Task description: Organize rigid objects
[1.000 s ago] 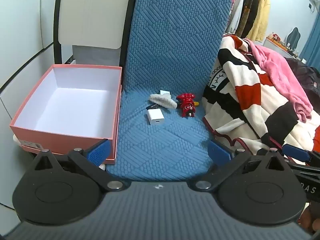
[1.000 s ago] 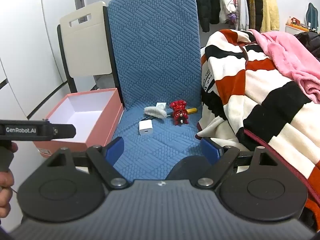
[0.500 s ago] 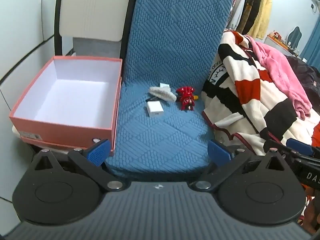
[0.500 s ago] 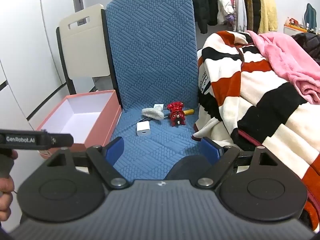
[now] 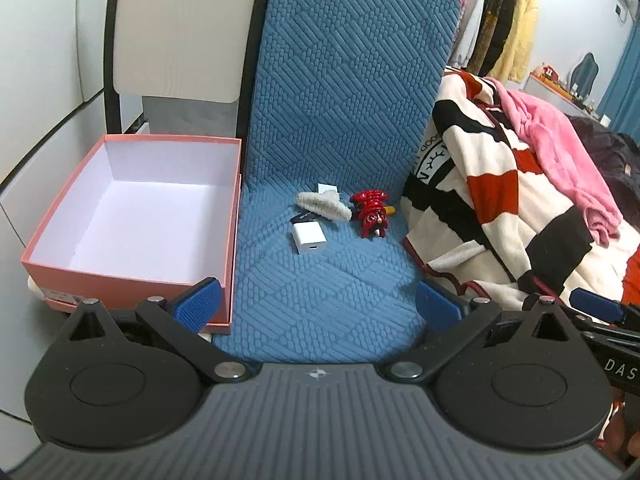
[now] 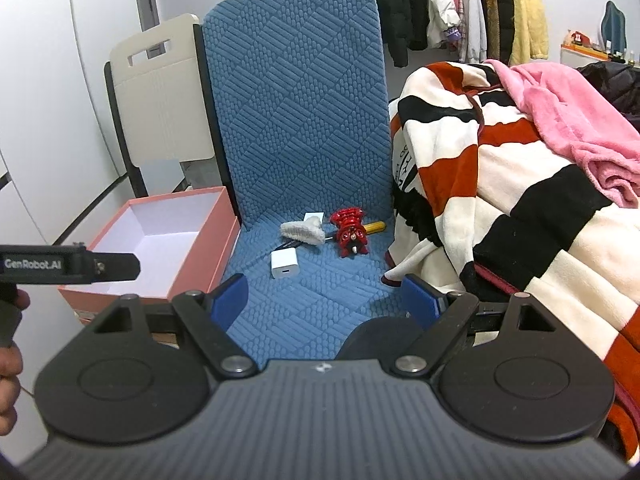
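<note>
On the blue chair seat (image 5: 320,288) (image 6: 304,292) lie a white charger block (image 5: 307,237) (image 6: 285,264), a fluffy white hair clip (image 5: 323,206) (image 6: 302,231), a red toy figure (image 5: 371,218) (image 6: 350,236), a yellow-handled tool (image 6: 374,225) behind it, and a small white box (image 6: 314,216). An open pink box (image 5: 132,216) (image 6: 160,240) with a white inside stands left of the seat. My left gripper (image 5: 318,306) and right gripper (image 6: 326,298) both hover open near the seat's front edge, well short of the objects.
A striped blanket (image 5: 500,208) (image 6: 500,184) with a pink cloth (image 6: 576,120) is heaped right of the chair. A beige folding chair (image 6: 160,92) leans behind the box. Clothes hang on a rack (image 6: 460,4) at the back. White wall panels run along the left.
Both grippers have shifted a little relative to the chair, so the objects' positions in view changed slightly. Both stay open and nothing on the seat has moved.
</note>
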The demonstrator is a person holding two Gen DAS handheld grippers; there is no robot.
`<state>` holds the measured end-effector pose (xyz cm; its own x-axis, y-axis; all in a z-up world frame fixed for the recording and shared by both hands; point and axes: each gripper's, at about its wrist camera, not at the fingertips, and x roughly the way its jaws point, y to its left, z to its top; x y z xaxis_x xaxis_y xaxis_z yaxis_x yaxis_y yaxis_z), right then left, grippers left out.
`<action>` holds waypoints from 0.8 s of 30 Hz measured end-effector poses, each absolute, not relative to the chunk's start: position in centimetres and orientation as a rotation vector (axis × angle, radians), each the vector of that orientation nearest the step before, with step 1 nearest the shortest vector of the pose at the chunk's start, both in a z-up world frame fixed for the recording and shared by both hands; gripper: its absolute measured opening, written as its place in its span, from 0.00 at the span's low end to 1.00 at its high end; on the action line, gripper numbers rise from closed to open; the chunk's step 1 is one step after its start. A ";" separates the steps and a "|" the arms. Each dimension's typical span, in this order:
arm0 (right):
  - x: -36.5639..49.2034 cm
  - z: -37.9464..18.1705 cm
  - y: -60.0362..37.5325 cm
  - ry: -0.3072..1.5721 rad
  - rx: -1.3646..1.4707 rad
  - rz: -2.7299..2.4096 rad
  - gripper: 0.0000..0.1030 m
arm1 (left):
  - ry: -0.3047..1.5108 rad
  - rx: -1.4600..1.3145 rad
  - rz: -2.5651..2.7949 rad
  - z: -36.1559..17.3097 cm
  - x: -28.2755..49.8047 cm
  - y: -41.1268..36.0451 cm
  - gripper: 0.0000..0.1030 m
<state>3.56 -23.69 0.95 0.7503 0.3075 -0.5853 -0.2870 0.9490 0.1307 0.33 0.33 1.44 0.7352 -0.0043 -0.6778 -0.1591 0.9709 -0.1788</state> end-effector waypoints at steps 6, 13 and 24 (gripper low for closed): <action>3.5 0.9 -23.6 0.651 0.032 0.316 0.83 | 0.743 -0.242 0.069 1.4 -0.1 0.2 1.00; 3.2 0.8 -23.7 0.638 0.034 0.310 0.83 | 0.750 -0.234 0.072 1.3 -0.4 0.4 1.00; 2.2 0.7 -24.6 0.628 0.054 0.285 0.83 | 0.747 -0.241 0.060 1.0 -1.4 0.3 1.00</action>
<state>2.16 -24.61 0.69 0.7713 0.2788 -0.5721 -0.2463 0.9597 0.1357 -1.41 0.31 0.98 0.7337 -0.0317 -0.6787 -0.1394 0.9706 -0.1961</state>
